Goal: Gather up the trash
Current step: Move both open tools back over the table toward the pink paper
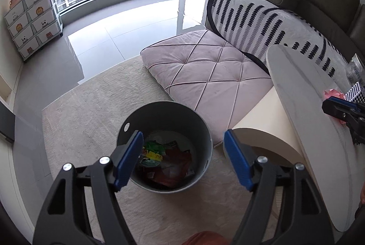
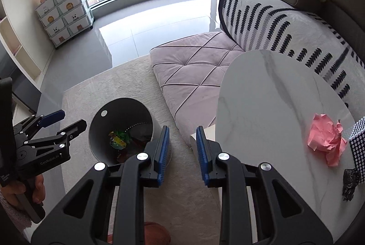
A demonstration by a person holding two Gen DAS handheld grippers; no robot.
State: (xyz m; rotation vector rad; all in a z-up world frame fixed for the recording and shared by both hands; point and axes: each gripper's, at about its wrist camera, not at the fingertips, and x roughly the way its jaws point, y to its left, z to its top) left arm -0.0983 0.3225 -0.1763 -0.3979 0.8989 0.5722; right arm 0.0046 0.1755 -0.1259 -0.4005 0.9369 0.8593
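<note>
A round grey bin (image 1: 206, 128) stands on the beige carpet, with several coloured wrappers (image 1: 164, 158) at its bottom. My left gripper (image 1: 182, 134) hangs over the bin's mouth, open wide and with nothing between its blue pads. The right wrist view shows the same bin (image 2: 127, 108) lower left and the left gripper (image 2: 66, 121) beside it. My right gripper (image 2: 183, 131) hovers between the bin and the white marble table (image 2: 262, 96), with a narrow gap between its jaws and nothing in it. A crumpled pink paper (image 2: 326, 142) and a black scrap (image 2: 350, 181) lie on the table to the right.
A dotted black-and-white box (image 2: 358, 137) stands at the table's right edge. A quilted pink floor cushion (image 1: 205, 71) lies behind the bin, against a sofa draped in a patterned blanket (image 1: 262, 16). A drawer unit (image 1: 34, 19) stands by the window at far left.
</note>
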